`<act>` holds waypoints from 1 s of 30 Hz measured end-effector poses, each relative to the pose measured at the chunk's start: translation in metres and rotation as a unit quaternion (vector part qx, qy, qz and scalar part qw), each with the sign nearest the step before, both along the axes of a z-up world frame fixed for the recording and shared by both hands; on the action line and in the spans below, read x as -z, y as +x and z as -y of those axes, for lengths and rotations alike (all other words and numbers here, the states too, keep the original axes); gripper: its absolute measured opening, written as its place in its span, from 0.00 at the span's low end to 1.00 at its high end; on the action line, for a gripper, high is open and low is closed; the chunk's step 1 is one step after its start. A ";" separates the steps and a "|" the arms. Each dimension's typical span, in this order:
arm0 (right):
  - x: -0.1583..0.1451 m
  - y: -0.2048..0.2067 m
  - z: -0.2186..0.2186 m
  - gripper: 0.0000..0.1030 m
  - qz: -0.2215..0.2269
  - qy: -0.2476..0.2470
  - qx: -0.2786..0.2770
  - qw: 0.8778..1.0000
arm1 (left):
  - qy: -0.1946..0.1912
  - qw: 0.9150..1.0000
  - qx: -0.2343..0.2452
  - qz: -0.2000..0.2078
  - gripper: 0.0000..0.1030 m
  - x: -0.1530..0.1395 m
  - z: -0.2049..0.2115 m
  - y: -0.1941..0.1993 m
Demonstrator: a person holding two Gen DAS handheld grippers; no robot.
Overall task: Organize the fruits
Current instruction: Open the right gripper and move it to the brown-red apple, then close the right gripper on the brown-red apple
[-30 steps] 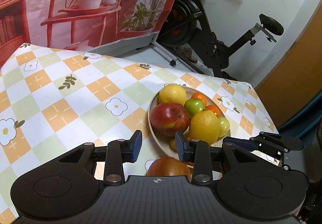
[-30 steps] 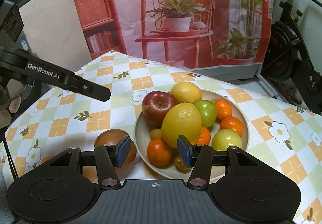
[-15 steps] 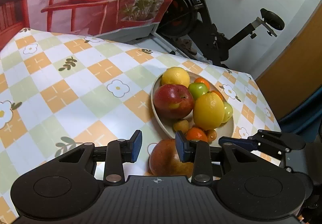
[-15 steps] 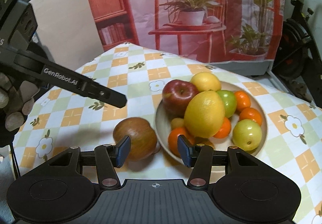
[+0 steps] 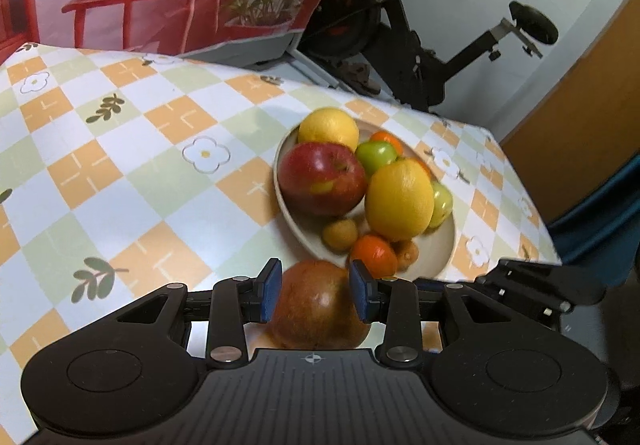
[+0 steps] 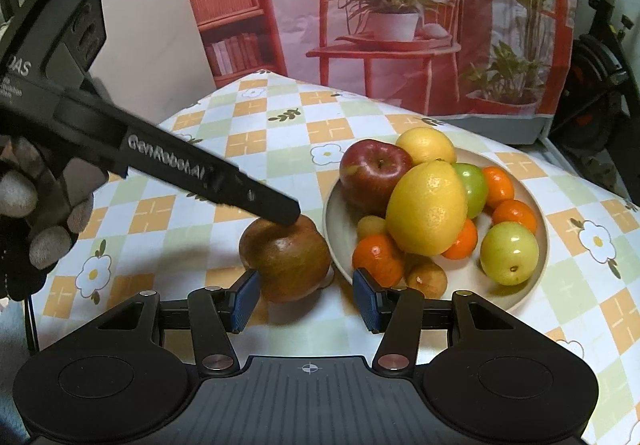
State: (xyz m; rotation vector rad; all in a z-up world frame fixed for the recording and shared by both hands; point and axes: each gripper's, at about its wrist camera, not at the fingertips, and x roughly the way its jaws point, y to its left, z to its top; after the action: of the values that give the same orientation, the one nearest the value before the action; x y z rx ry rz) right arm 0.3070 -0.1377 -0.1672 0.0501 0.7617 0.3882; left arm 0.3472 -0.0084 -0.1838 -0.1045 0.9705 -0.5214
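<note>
Pomegranate (image 5: 318,305) sits between left gripper (image 5: 316,295) jaws, beside plate (image 5: 444,245).

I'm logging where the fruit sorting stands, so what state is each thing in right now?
Brown fruit: on the tablecloth beside the plate, upright, between the left jaws.
Plate: piled with fruit.
Big lemon: resting on top of the pile.
Red apple: in the plate, stem up.
Left gripper: jaws around the brown fruit; contact unclear.
Right gripper: open, empty.
</note>
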 end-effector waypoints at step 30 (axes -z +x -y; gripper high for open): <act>0.009 0.026 -0.049 0.44 0.002 -0.040 -0.040 0.998 | -0.005 0.997 -0.078 0.009 0.43 0.010 -0.054 0.013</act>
State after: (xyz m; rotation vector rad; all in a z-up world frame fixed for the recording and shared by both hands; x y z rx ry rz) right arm 0.3333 -0.0886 -0.1759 -0.0561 0.7763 0.4327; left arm 0.3603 0.0458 -0.1941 -0.1824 0.9345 -0.3828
